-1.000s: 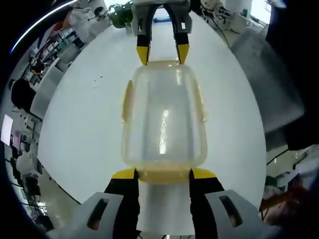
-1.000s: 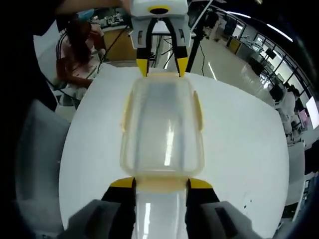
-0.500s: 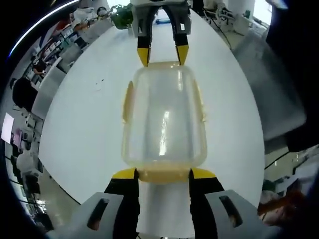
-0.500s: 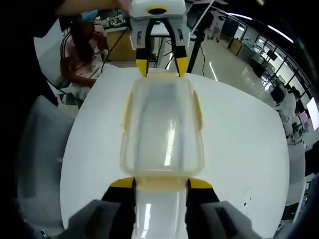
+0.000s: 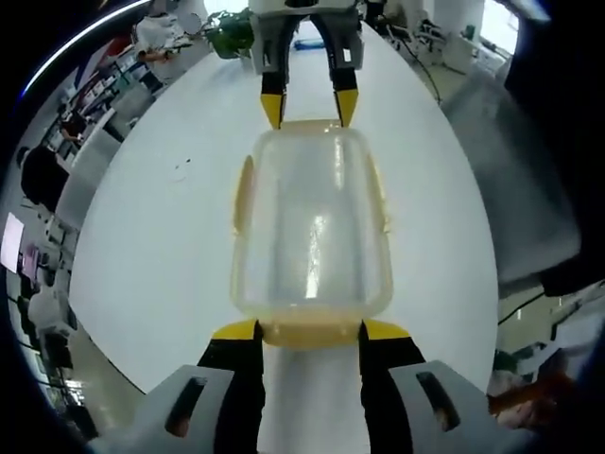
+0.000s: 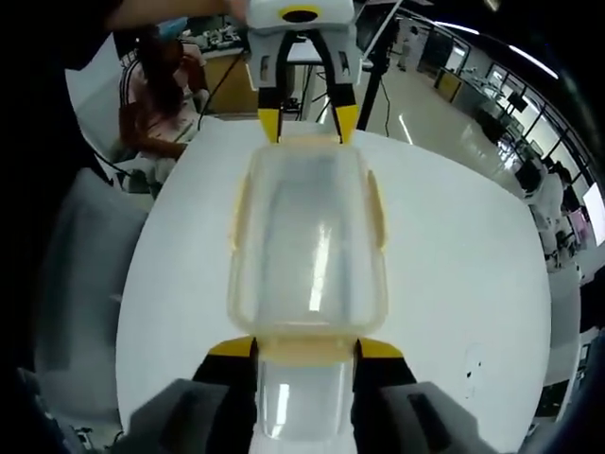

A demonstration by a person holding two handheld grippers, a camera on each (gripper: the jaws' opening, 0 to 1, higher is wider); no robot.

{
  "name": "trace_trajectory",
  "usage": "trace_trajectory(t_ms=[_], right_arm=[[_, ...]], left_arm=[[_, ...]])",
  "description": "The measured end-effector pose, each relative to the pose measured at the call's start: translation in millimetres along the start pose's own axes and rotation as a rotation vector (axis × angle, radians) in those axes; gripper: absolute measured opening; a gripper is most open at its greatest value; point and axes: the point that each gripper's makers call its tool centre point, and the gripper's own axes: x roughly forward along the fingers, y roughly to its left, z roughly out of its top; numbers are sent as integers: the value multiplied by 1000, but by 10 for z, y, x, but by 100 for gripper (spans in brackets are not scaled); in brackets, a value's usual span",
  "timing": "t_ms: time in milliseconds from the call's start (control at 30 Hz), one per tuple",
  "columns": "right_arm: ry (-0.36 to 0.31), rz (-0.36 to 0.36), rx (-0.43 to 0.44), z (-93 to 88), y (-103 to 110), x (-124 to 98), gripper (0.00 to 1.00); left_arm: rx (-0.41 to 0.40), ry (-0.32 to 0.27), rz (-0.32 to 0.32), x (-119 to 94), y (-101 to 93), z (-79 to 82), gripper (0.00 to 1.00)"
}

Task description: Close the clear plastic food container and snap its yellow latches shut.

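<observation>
Left gripper view, near to far: left gripper [image 5: 309, 330], jaws at moderate width, yellow tips bracketing the near end latch [image 5: 309, 333] of the clear container [image 5: 310, 222]. Whether tips actually press the latch, or it's snapped down: can't tell, latch edge partly hidden btwn the jaws. Container lies lengthwise on white table [image 5: 161, 236], lid on; side latches [image 5: 242, 194] look flat against the walls. At far end, right gripper [image 5: 308, 102] comes in pointing back, tips at the far latch.

Right gripper view: same layout mirrored. Right gripper [image 6: 304, 347] straddles its near latch [image 6: 304, 351], similar width; container [image 6: 308, 232] on table [image 6: 454, 255]; left gripper [image 6: 308, 123] at far end. Contents unclear through glare.
</observation>
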Motion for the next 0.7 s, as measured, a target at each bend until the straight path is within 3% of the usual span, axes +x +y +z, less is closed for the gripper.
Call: trace_trajectory(t_ms=[700], right_arm=[[11,-10,19,-409,-20,-180,36]], left_arm=[[19,-20,1,133,46,433,36]])
